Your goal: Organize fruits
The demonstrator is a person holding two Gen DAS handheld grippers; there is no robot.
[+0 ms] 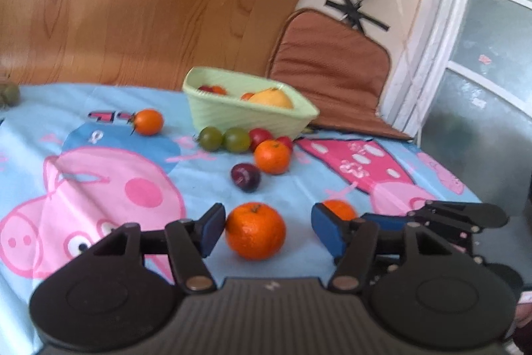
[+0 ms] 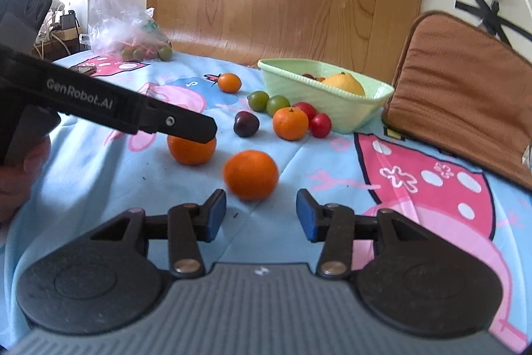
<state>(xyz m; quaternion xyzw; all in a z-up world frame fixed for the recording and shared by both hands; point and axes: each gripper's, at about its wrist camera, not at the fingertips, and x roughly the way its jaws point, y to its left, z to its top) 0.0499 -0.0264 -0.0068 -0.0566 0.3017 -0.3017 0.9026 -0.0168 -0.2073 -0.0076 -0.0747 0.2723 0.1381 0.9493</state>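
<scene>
The left tool (image 1: 267, 230) is wide open around an orange (image 1: 255, 231), low in the middle of the picture. The right tool (image 2: 261, 212) is open too, empty, near another orange (image 2: 251, 174). Next I think: squeeze, lift, carry to the green basket (image 1: 232, 115) up top.

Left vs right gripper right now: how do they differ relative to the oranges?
The left gripper has an orange between its open fingers, one pad touching or nearly touching it. The right gripper is open too, but its nearest orange lies ahead of the fingertips, outside the gap. Both oranges sit on the tablecloth; neither is gripped. Shared: open jaws, blue pads, both facing the green basket.
</scene>
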